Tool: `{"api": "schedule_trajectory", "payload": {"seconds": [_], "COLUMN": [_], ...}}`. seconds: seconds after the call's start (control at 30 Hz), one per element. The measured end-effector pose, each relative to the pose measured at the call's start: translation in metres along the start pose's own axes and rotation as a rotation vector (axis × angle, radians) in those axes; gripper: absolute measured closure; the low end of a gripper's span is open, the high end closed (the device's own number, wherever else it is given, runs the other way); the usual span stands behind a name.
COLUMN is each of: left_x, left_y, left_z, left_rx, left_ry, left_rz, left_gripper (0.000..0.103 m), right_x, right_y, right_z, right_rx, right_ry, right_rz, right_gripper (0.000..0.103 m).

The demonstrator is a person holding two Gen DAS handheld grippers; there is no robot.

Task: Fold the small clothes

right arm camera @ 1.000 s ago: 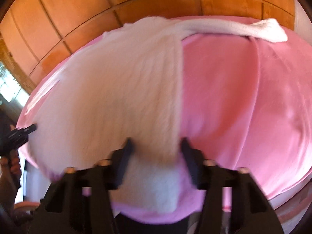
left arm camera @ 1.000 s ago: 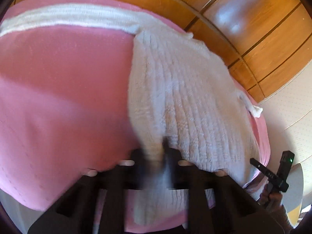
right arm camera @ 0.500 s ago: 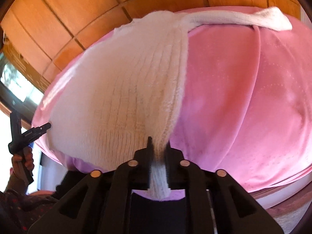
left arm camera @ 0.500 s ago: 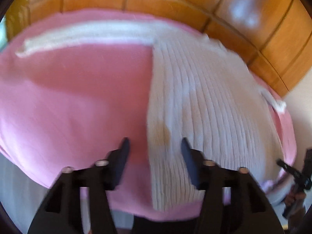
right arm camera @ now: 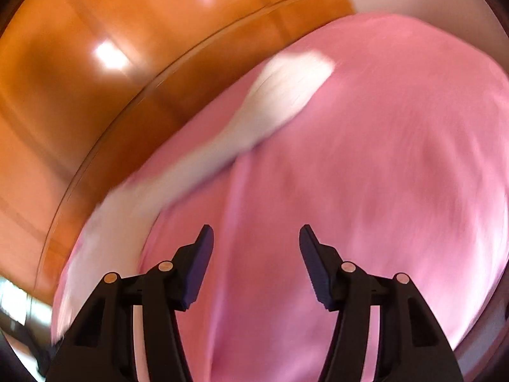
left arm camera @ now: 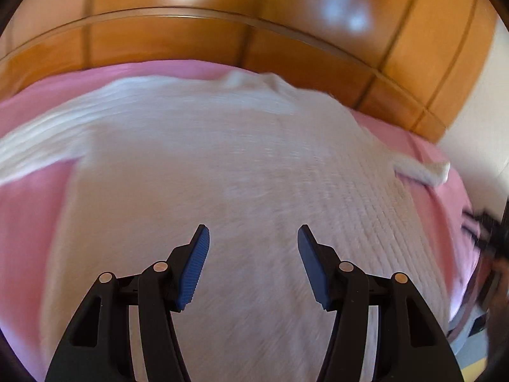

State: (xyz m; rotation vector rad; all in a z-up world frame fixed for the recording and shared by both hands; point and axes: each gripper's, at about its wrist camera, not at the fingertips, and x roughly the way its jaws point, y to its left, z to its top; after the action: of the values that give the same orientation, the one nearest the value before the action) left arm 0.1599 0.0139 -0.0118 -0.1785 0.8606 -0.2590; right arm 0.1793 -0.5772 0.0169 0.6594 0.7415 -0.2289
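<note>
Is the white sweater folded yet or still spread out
Spread out. The white sweater lies flat on the pink cover, one sleeve stretched sideways.

The left gripper (left arm camera: 253, 234) is spread wide, its two black fingers splayed with nothing between them; the blue ribbed pads (left arm camera: 194, 270) face each other across the gap. It hangs above the bed, not touching it. The right gripper (right arm camera: 256, 234) is likewise parted wide and holds nothing, its dark pads (right arm camera: 198, 267) facing inward. At the right edge of the left wrist view a blurred hand (left arm camera: 496, 273) shows, too smeared to read.
</note>
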Motion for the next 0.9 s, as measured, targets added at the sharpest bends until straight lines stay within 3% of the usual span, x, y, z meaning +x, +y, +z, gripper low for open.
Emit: {"api": "schedule_trajectory", "payload": {"seconds": [0.07,0.17,0.23,0.27,0.3,0.53,0.6,0.63,0.8,0.9], "left_x": [0.025,0.053,0.059,0.061,0.063,0.074,0.075,0.073,0.075,0.073], "left_y": [-0.019,-0.031,-0.031,-0.030,-0.030,-0.044,-0.044,-0.044,-0.045,-0.040], "left_z": [0.005,0.007,0.007,0.008,0.007,0.006,0.006,0.006,0.006,0.005], "left_rx": [0.054,0.105,0.104,0.104,0.105,0.135,0.138,0.139,0.135,0.127], "left_ry": [0.019,0.044,0.042,0.047,0.047,0.039,0.039,0.040,0.037,0.037], "left_rz": [-0.019,0.010,-0.008,-0.023,-0.030,0.004,0.007,0.007,0.001,-0.014], "left_gripper": [0.047,0.042,0.029,0.026,0.025,0.019,0.019,0.019,0.018,0.018], "right_x": [0.021,0.059,0.083,0.092,0.097,0.148,0.158,0.160,0.112,0.058], "right_y": [-0.014,-0.036,-0.052,-0.058,-0.059,-0.024,-0.022,-0.020,-0.006,-0.008], "right_z": [0.026,0.057,0.074,0.079,0.084,0.115,0.122,0.124,0.125,0.127], "right_rx": [0.036,0.101,0.194,0.237,0.246,0.114,0.094,0.090,0.014,0.013], "right_ry": [-0.009,0.008,0.005,-0.001,-0.013,-0.021,-0.009,0.011,-0.051,-0.133], "right_rz": [-0.048,-0.063,0.021,0.062,0.077,0.021,-0.017,-0.030,-0.101,-0.119], "right_gripper": [0.059,0.060,0.059,0.049,0.047,0.049,0.071,0.090,0.092,0.092]}}
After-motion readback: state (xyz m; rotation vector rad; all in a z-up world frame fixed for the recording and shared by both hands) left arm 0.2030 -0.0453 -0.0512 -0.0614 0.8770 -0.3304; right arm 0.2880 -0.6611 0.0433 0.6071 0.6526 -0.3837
